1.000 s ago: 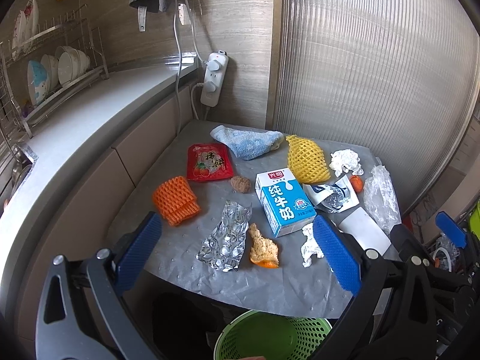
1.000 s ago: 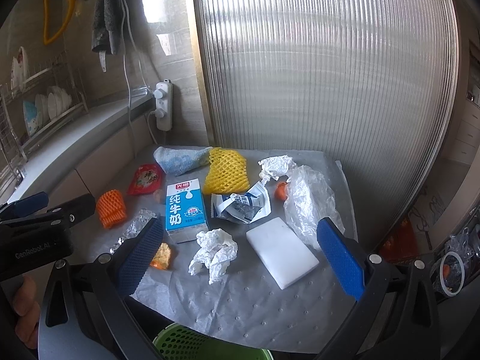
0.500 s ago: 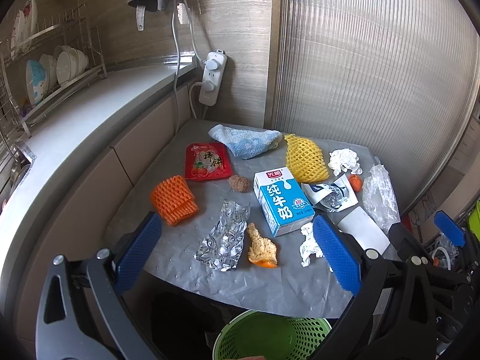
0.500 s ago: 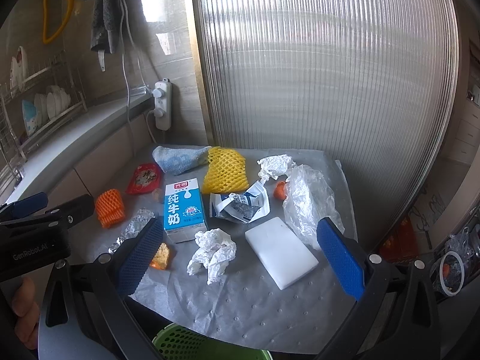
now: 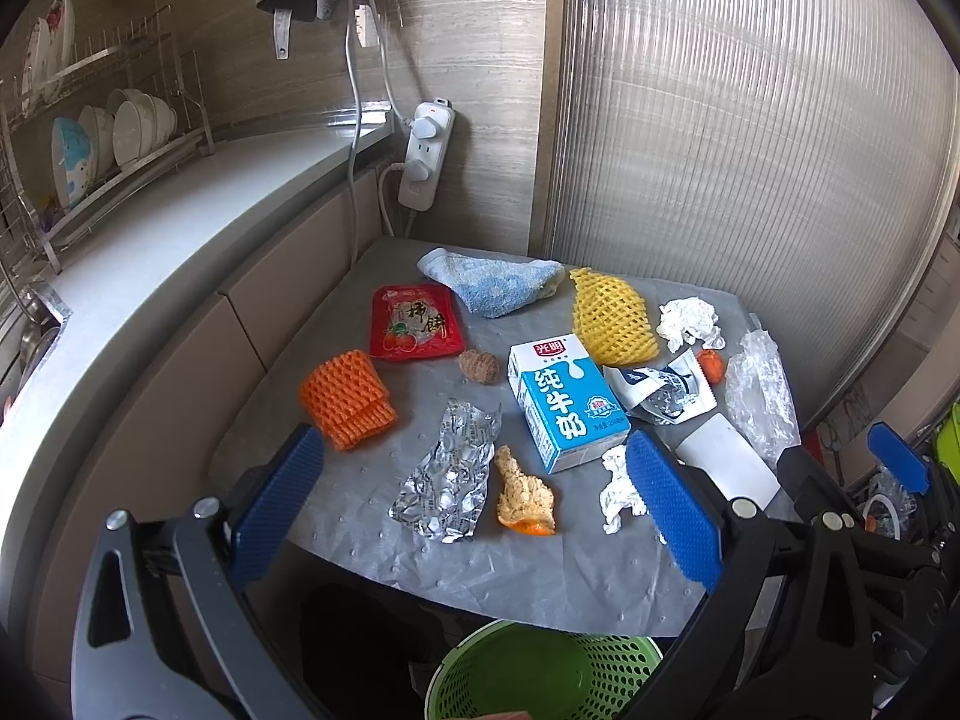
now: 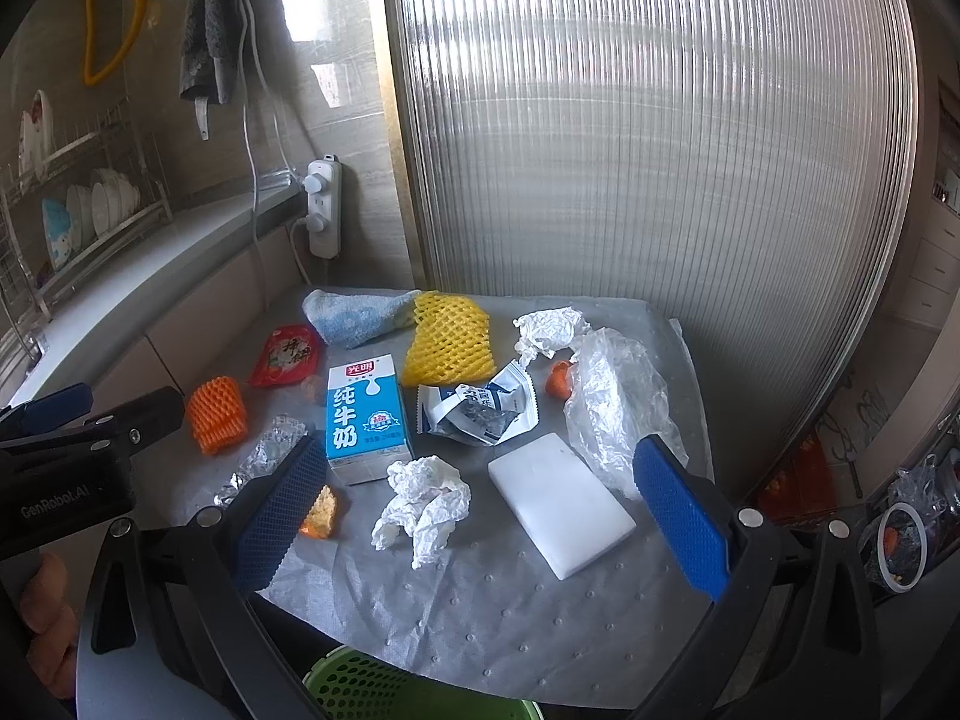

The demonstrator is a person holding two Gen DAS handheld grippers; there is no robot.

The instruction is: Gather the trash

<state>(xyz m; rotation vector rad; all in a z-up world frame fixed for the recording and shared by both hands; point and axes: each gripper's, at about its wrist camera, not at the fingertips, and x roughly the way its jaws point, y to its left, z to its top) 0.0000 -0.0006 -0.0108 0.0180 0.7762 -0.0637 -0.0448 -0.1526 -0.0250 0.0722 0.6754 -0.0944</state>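
Both grippers are wide and hold nothing. The left gripper (image 5: 474, 501) hangs over the foil wrapper (image 5: 447, 474) and food scrap (image 5: 522, 495) on the table; the right gripper (image 6: 480, 507) over a crumpled tissue (image 6: 423, 495). Pinch one piece in its middle, then drop it into the green basket (image 5: 540, 675) just below the table edge.

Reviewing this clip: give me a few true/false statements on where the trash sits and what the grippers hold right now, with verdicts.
1. Both the left gripper and right gripper are open and empty. True.
2. The milk carton is already in the green basket. False: it lies on the table.
3. The yellow foam net lies behind the milk carton. True.
4. The crumpled foil wrapper is held by the left gripper. False: it lies free on the table.
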